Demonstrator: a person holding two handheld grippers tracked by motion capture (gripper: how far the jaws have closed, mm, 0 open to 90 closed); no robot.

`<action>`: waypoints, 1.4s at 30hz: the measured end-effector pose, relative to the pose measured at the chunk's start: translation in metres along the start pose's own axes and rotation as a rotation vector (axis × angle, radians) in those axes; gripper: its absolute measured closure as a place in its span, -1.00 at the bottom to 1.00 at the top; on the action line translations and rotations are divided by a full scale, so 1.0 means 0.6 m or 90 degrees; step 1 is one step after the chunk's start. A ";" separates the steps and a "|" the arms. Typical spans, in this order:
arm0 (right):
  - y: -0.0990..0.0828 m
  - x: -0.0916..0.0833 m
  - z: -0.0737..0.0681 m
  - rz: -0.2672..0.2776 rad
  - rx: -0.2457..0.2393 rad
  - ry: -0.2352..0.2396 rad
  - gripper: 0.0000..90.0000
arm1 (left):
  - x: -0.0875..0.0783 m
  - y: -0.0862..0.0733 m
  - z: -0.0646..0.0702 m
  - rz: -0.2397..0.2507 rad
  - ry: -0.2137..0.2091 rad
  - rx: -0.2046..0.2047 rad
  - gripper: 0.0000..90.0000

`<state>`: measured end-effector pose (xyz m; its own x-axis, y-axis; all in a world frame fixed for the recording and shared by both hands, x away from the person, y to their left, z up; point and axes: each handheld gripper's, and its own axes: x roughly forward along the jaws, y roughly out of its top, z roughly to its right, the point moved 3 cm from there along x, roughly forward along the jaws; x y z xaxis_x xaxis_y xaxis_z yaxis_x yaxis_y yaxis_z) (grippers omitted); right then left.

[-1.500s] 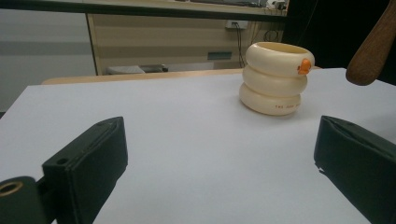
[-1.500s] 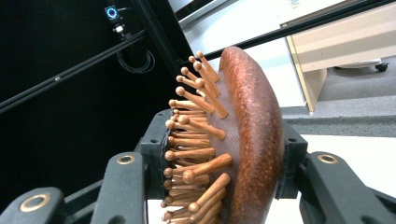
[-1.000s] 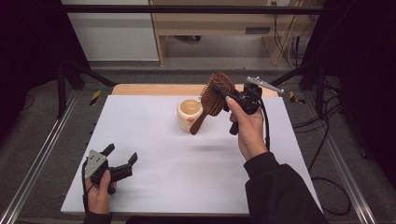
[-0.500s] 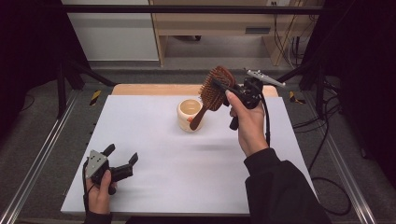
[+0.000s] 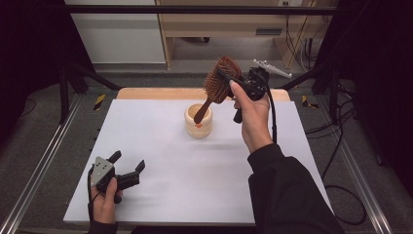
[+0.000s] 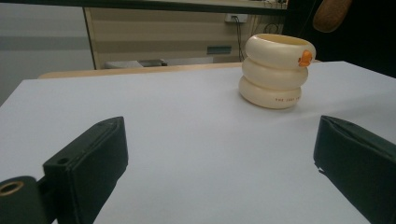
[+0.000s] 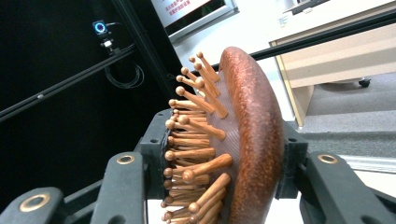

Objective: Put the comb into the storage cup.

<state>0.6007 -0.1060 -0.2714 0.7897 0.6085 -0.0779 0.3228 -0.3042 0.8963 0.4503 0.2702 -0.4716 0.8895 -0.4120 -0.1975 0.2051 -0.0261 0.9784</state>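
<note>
A brown wooden hairbrush (image 5: 217, 84) hangs in the air above the back of the table, clamped by its head in my right gripper (image 5: 233, 80). Its handle slants down over the mouth of a cream ribbed cup (image 5: 198, 122) with an orange mark. In the right gripper view the jaws press on the two sides of the hairbrush (image 7: 238, 140), its wooden pins to the left. My left gripper (image 5: 127, 168) rests near the table's front left corner, open with nothing between its jaws. The left gripper view has the cup (image 6: 276, 71) farther off at the right.
A white sheet (image 5: 146, 146) covers the table, with a wooden strip (image 5: 156, 93) along its far edge. Metal rails (image 5: 44, 156) run down both sides. A pale cabinet (image 5: 219, 22) and cables stand beyond the table.
My right gripper has lifted the hairbrush and carried it slightly right, so the handle now points down at the cup's mouth. The left gripper has stayed put.
</note>
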 end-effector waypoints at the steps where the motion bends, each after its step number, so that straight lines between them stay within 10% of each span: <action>1: 0.001 0.003 0.001 0.001 0.002 -0.002 0.13 | 0.000 0.000 0.000 0.000 -0.001 0.000 -0.93; 42: 0.022 0.054 0.009 0.031 -0.055 -0.045 0.13 | 0.002 0.000 -0.002 -0.002 -0.003 -0.001 -0.93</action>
<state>0.6337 -0.0943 -0.2645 0.8395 0.5400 -0.0607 0.2386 -0.2659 0.9340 0.4519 0.2711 -0.4719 0.8872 -0.4156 -0.2006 0.2086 -0.0265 0.9776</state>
